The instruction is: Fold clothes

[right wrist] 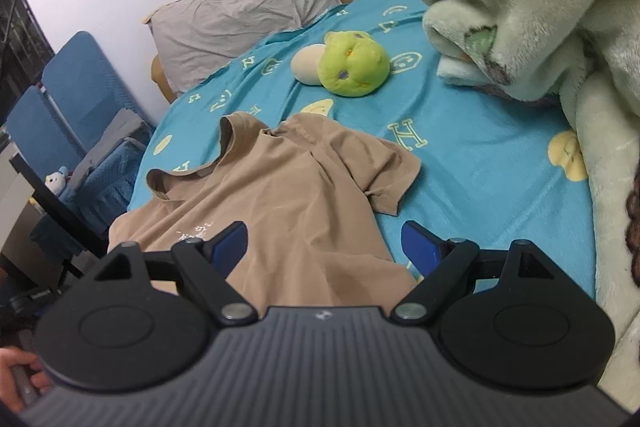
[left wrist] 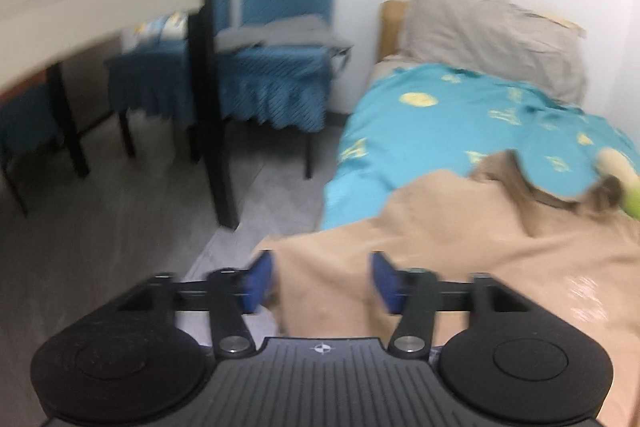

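Observation:
A tan T-shirt (right wrist: pixel 280 187) lies spread on the turquoise bed cover (right wrist: pixel 480 155), collar toward the pillow, one sleeve out to the right. My right gripper (right wrist: pixel 324 247) is open, its blue pads just above the shirt's lower part, holding nothing. In the left wrist view the same shirt (left wrist: pixel 460 239) fills the lower right, hanging over the bed's left edge. My left gripper (left wrist: pixel 320 281) is open above the shirt's left edge, with the cloth seen between its blue pads but not clamped. This view is blurred.
A grey pillow (right wrist: pixel 240 15) lies at the bed's head. A green plush toy (right wrist: pixel 354 63) and a cream one (right wrist: pixel 308 63) sit beyond the shirt. A pale green plush blanket (right wrist: pixel 560 7) is piled on the right. Blue chairs (left wrist: pixel 272 39) and a table leg (left wrist: pixel 212 99) stand left of the bed.

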Tool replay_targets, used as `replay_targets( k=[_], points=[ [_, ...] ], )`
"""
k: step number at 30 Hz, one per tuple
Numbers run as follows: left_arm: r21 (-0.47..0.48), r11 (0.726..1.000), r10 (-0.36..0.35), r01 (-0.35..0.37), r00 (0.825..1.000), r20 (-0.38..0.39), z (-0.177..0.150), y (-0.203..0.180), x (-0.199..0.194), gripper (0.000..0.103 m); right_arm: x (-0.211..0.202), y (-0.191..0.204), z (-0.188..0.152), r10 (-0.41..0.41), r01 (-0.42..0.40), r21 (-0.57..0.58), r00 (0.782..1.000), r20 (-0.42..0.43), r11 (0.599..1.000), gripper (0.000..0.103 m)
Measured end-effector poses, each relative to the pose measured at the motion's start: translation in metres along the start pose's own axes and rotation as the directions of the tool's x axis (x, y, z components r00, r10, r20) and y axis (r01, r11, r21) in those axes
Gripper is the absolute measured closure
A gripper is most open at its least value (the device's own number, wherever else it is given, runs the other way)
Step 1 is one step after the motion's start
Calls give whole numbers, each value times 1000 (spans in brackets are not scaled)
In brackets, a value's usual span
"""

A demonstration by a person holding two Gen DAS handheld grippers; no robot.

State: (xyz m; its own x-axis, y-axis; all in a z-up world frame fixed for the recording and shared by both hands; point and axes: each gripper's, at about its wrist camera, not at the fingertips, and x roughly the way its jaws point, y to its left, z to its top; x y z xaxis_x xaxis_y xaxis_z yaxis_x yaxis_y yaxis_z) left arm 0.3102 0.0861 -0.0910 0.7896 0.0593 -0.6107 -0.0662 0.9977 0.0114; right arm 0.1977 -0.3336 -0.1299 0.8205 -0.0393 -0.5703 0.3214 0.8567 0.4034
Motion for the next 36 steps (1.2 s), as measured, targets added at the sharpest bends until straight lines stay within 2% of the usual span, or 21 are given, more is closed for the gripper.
replay_targets(
  k=[1,6,10,14,19,23,27,31,36],
  points=[
    [11,1000,-17,16,1000,18,-1,-7,-13,17,-2,1,0,3,-3,-9,1000,5,1000,18],
    [33,991,-134,132,988,77,-13,-36,-80,0,-17,7,0,16,-14,-56,999,42,998,18],
    [74,976,-211,204,972,101,-36,-51,-129,0,-31,14,-3,16,-7,-113,997,72,994,18],
    [84,972,-230,222,968,106,-56,-61,-159,0,-42,18,-9,21,-9,-141,996,82,990,18],
    [33,973,-230,228,968,95,-65,-61,-170,0,-44,15,-12,39,-30,-121,997,72,992,18],
    [15,968,-252,251,964,81,-68,-64,-170,0,-35,-3,-3,54,-54,2,996,68,999,18],
    [21,965,-262,261,963,57,-74,-73,-162,0,0,-31,24,29,-36,157,999,46,987,21],
    [36,965,-262,261,965,26,-81,-80,-147,0,54,-67,46,22,-20,320,1000,-5,947,29],
    [-7,963,-270,270,963,-14,-82,-79,-118,0,123,-98,46,34,-10,451,998,-46,892,30]
  ],
)
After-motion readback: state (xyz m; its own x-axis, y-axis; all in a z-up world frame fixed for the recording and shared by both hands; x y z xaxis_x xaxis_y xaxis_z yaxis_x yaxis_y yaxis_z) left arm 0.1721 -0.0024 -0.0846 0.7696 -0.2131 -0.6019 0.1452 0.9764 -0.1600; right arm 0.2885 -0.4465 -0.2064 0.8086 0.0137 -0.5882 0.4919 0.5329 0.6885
